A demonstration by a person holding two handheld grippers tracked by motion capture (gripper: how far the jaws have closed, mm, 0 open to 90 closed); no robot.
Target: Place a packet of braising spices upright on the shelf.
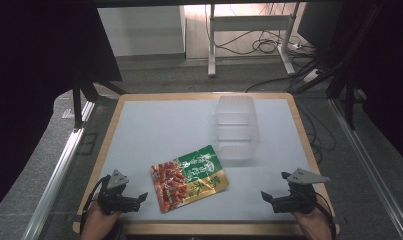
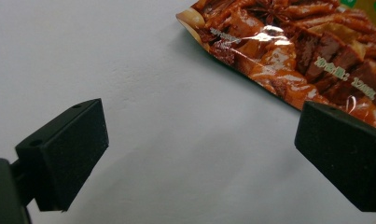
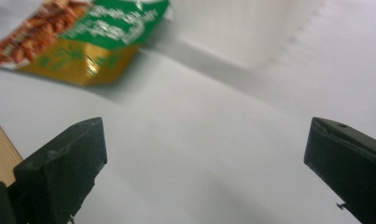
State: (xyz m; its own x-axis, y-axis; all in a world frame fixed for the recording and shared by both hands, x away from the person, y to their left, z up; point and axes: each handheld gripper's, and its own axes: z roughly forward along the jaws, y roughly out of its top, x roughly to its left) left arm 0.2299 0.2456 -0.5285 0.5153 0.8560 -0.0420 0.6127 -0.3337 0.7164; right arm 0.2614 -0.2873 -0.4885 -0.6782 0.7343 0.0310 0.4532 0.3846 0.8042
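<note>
Grippers rest low at the near edge of the table [image 1: 139, 115], one on each side of a flat snack packet [image 1: 189, 177] that lies between them on the white surface. The left gripper [image 1: 139, 199] sits just beside the packet's red end, jaws spread wide and holding nothing, which suits a reach for that nearest corner. The right gripper [image 1: 265, 196] stands well apart from the packet's yellow end, its jaws likewise wide apart and empty. A clear plastic box [image 1: 236, 127] stands just behind the packet, open side up, probably where the packet is meant to go.

In the left gripper view the packet [image 2: 293, 51] is cut off by the frame and partly covered by one jaw. The right gripper view is blurred; the packet [image 3: 83, 37] and the box [image 3: 237, 28] show softly, and the print is unreadable.
</note>
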